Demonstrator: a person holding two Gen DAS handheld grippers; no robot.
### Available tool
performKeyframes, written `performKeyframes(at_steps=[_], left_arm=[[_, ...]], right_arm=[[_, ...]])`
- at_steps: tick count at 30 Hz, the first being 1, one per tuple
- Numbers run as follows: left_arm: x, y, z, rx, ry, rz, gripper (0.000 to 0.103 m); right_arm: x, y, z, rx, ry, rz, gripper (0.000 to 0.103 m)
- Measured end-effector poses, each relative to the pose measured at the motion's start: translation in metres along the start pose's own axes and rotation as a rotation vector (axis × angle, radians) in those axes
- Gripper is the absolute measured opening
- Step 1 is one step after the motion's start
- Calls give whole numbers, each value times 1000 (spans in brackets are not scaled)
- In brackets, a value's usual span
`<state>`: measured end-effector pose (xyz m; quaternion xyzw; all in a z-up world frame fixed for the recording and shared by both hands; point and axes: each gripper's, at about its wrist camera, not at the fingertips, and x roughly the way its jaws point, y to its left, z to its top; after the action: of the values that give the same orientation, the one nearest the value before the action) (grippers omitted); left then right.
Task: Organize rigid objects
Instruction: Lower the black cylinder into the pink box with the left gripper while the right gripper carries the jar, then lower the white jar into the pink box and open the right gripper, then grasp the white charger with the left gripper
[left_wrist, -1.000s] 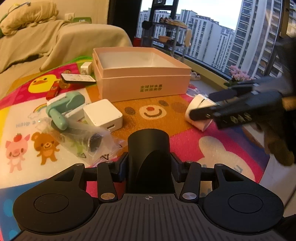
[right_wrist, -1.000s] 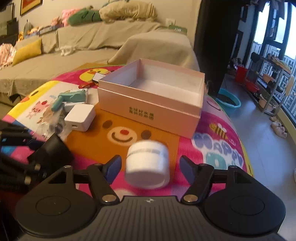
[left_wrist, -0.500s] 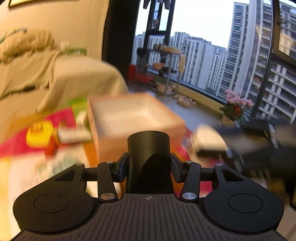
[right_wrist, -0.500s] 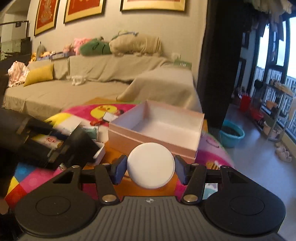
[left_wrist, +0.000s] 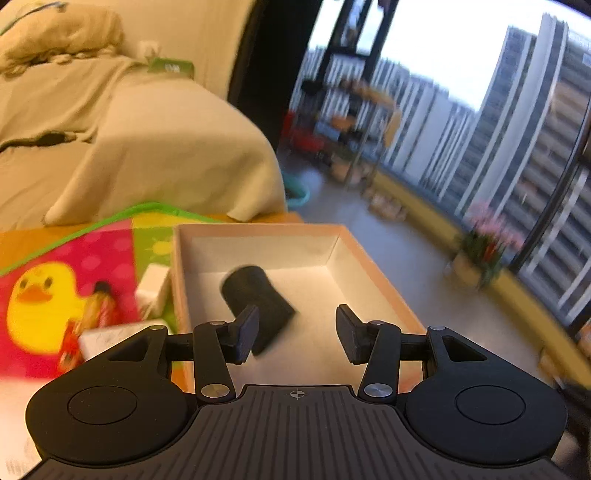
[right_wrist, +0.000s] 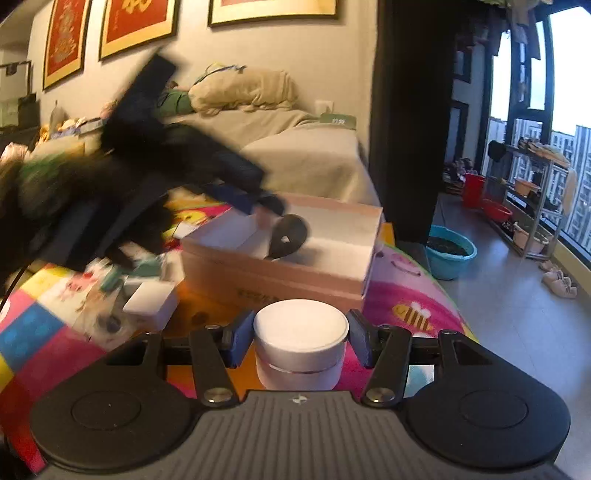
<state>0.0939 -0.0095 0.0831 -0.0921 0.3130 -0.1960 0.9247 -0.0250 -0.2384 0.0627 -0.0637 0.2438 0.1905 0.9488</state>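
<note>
Gripped the upright white jar (right_wrist: 301, 328) in the right tool (right_wrist: 295, 341), jaws just closed onto it, pads against both sides, over the cartoon mat (right_wrist: 406, 295). Saw the pink box (right_wrist: 280, 273) at twelve o'clock of the jar. Held the left tool (left_wrist: 295, 334) spread apart over that box, clasping nothing. Found a blurred black cylinder (left_wrist: 255, 295) inside the box, at eleven o'clock of the left tool.

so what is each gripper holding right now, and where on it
Right gripper: the round white lidded jar, clamped across its sides. Left gripper: nothing; the black cylinder lies loose in the pink cardboard box.
</note>
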Motion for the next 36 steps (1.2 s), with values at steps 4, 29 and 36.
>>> performKeyframes(at_steps=[4,29,36], left_arm=[[-61,15,-50,17,-95,-4,51],[-65,21,-114,193,60,74,51],[-59,16,-111,141,76,86,57]], right_arm=[[16,-3,29,-1,-57,3,54],[43,44,-19,-24,-26,-4,86],[54,44,-24,21,37,56,86]])
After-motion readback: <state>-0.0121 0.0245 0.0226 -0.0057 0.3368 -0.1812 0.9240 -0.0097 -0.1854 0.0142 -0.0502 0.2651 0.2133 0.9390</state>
